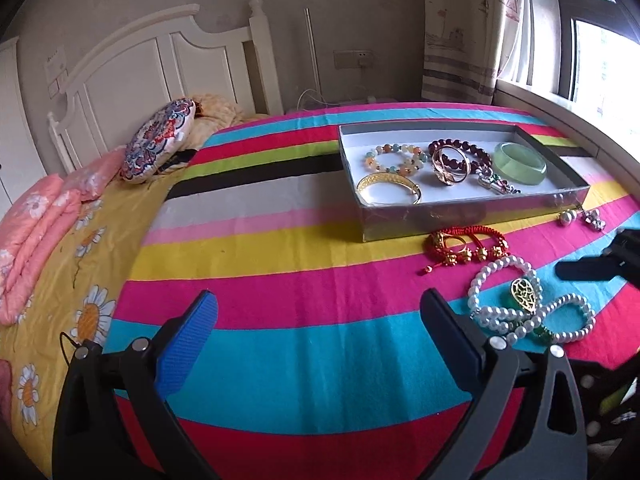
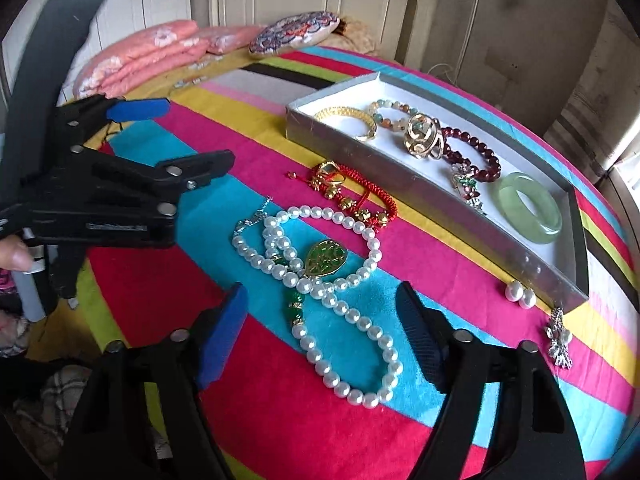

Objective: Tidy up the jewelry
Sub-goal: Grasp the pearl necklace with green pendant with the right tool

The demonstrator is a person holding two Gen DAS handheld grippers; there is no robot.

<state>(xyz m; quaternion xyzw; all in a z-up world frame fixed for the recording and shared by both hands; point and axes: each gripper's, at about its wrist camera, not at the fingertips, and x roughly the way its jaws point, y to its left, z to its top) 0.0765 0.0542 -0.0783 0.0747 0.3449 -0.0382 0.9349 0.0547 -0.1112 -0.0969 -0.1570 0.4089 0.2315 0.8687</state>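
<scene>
A pearl necklace [image 2: 320, 280] with a gold-and-green pendant [image 2: 326, 258] lies looped on the striped cloth. My right gripper [image 2: 324, 324] hovers open over its near loop, its pads clear of the beads. Beside the necklace lie a red cord bracelet [image 2: 356, 192], two pearl earrings [image 2: 520, 294] and a silver brooch [image 2: 560, 344]. The grey tray [image 1: 460, 216] holds a jade bangle [image 1: 520, 164], a gold bangle [image 1: 390, 188] and bead bracelets. My left gripper [image 1: 320, 316] is open over bare cloth, left of the necklace [image 1: 520, 300].
The striped cloth covers a bed with a white headboard [image 1: 160, 52]. Pink folded bedding [image 1: 36, 232] and a round patterned cushion [image 1: 160, 140] lie at the far left. A window and curtain [image 1: 472, 32] are at the right. A person's thumb [image 2: 14, 256] shows on the left gripper's handle.
</scene>
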